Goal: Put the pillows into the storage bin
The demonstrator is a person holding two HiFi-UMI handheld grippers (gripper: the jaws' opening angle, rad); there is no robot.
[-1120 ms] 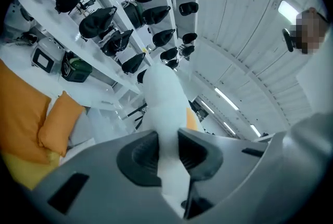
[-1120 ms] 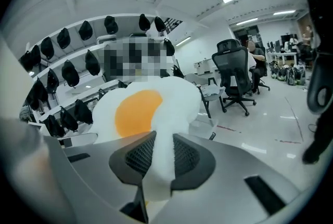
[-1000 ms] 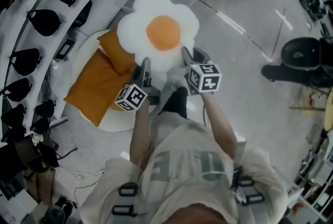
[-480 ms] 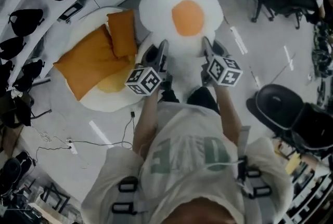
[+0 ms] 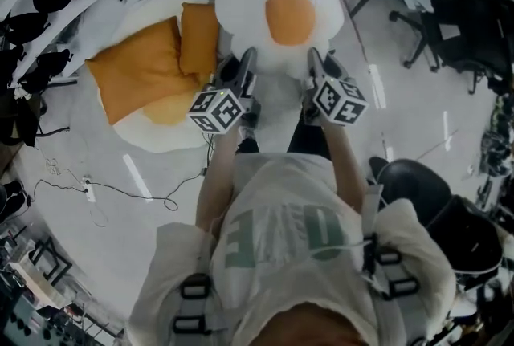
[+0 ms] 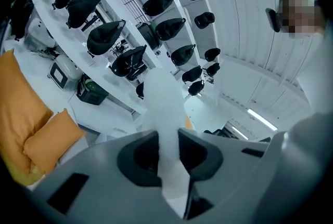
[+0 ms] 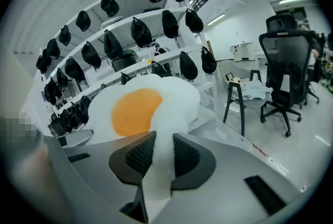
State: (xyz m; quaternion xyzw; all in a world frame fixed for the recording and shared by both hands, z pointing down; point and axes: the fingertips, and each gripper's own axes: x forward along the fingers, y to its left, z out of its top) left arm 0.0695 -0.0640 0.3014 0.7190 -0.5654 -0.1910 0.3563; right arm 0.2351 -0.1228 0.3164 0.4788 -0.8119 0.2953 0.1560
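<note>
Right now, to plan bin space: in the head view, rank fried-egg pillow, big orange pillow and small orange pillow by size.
Largest: fried-egg pillow and big orange pillow look alike, and the first is held nearer the camera, so unranked.
Then small orange pillow.

No text reads clearly; large pale-green letters on the person's shirt [image 5: 281,234] stay illegible.

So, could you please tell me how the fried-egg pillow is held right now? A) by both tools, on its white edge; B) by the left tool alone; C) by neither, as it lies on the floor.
A: the left tool and the right tool each pinch the white rim of the fried-egg pillow.
</note>
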